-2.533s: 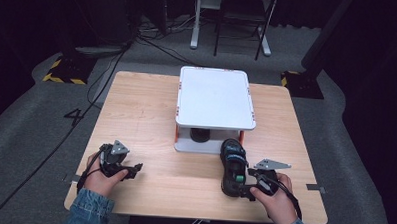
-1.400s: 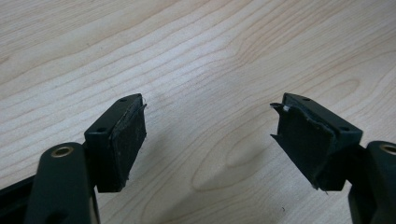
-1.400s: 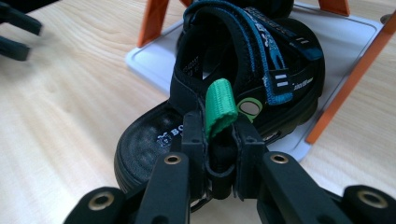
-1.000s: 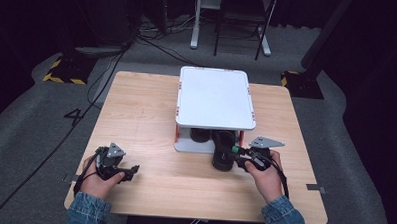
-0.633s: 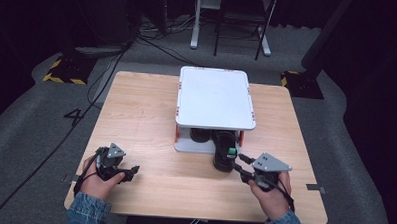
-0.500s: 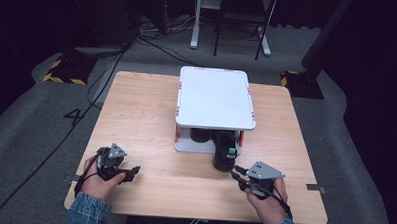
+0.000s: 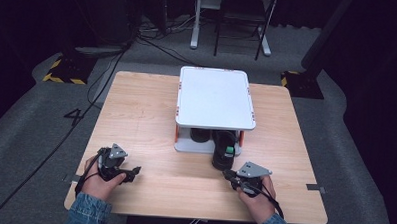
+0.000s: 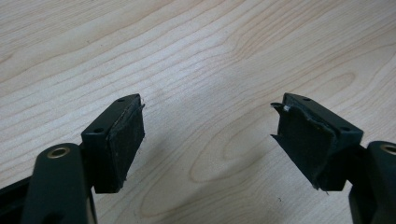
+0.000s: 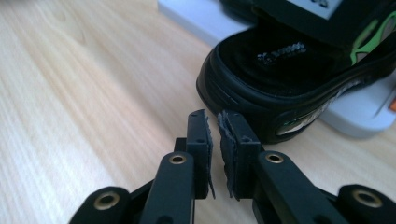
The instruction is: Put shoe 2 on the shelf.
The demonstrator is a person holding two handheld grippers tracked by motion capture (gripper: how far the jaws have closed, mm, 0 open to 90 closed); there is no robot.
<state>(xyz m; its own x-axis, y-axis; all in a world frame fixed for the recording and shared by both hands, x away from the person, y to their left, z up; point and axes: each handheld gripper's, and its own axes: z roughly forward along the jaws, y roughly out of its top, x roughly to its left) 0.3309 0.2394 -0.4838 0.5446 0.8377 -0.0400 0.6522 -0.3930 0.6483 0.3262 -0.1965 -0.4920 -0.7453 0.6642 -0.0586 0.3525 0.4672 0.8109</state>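
Right gripper view, gripper closing empty, beside shoe

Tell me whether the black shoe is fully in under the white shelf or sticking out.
Sticking out: the black shoe has its toe end under the white shelf, while its heel end juts over the table.

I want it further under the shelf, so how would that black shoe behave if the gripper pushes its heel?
The black shoe sits flat on its sole on the wooden table, so it would probably slide, not tip. Its open padded collar looks soft and may dent. With the toe already under the white shelf, an off-centre push might swing it.
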